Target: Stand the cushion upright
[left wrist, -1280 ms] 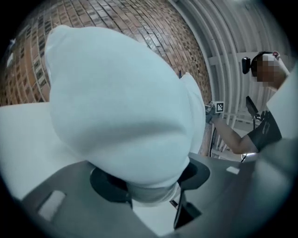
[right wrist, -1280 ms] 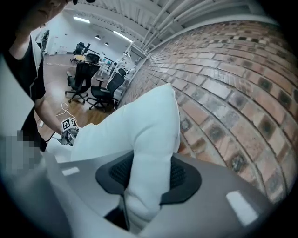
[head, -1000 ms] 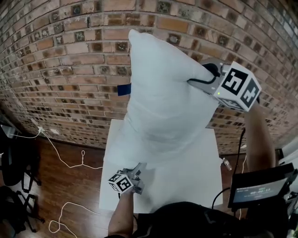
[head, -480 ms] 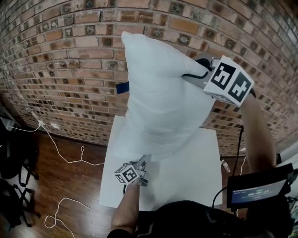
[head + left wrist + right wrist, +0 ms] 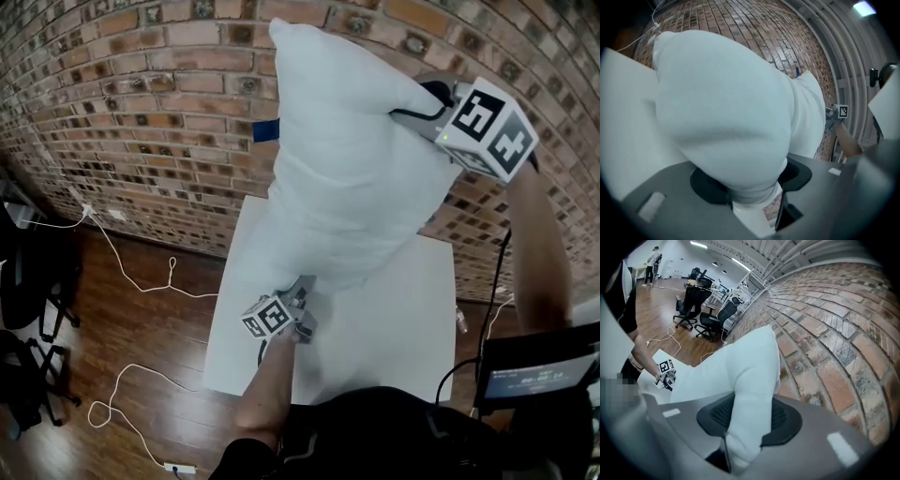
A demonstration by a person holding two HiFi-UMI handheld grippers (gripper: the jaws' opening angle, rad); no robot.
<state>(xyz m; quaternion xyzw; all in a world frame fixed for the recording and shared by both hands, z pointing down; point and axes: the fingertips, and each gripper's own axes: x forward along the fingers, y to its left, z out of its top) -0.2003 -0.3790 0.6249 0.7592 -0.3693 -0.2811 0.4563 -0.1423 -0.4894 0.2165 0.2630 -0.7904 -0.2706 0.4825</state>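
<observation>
A large white cushion (image 5: 352, 159) stands on end on the white table (image 5: 394, 347), leaning back against the brick wall. My left gripper (image 5: 302, 292) is shut on the cushion's bottom near corner, just above the tabletop. In the left gripper view the cushion (image 5: 726, 108) bulges out from between the jaws. My right gripper (image 5: 412, 112) is shut on the cushion's upper right edge, high up by the wall. The right gripper view shows a fold of the cushion (image 5: 745, 380) pinched between the pads, with the left gripper (image 5: 668, 373) far below.
The brick wall (image 5: 141, 112) stands right behind the table. White cables (image 5: 141, 281) trail over the wooden floor at the left. A small screen (image 5: 530, 380) sits at the right, beside the table. Office chairs (image 5: 703, 310) stand far off in the room.
The cushion has tipped further up towards the wall. My right gripper carried its top edge along; my left gripper slid in and down with the bottom corner.
</observation>
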